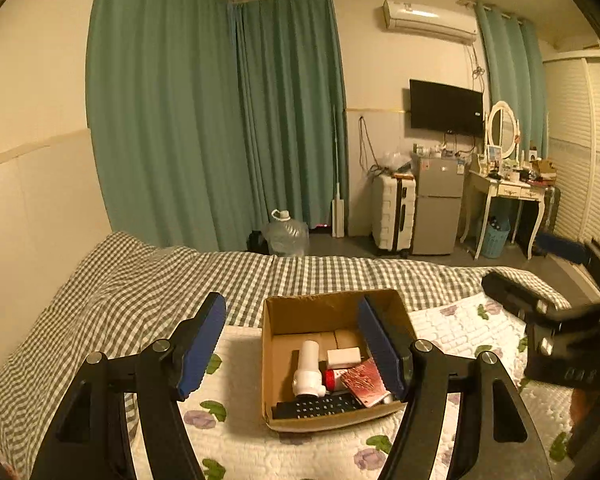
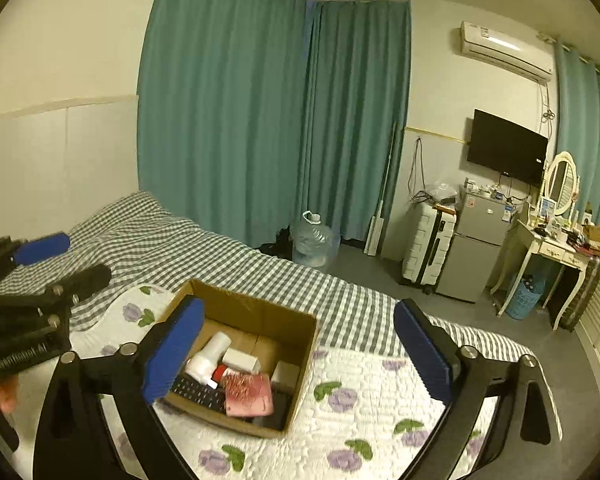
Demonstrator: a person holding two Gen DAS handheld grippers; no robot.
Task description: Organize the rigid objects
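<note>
On the bed's floral quilt [image 1: 236, 432] we hold our left gripper [image 1: 296, 348] wide and empty, the cardboard box [image 1: 300, 308] straight ahead between its fingers. Our right gripper [image 2: 300, 356], equally wide, has the box left of centre. Items inside look settled, seemingly.

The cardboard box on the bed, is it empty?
No, the cardboard box holds a black remote, a white bottle and a pink packet.

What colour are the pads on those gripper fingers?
Blue pads on black arms, clearest in the right wrist view.
</note>
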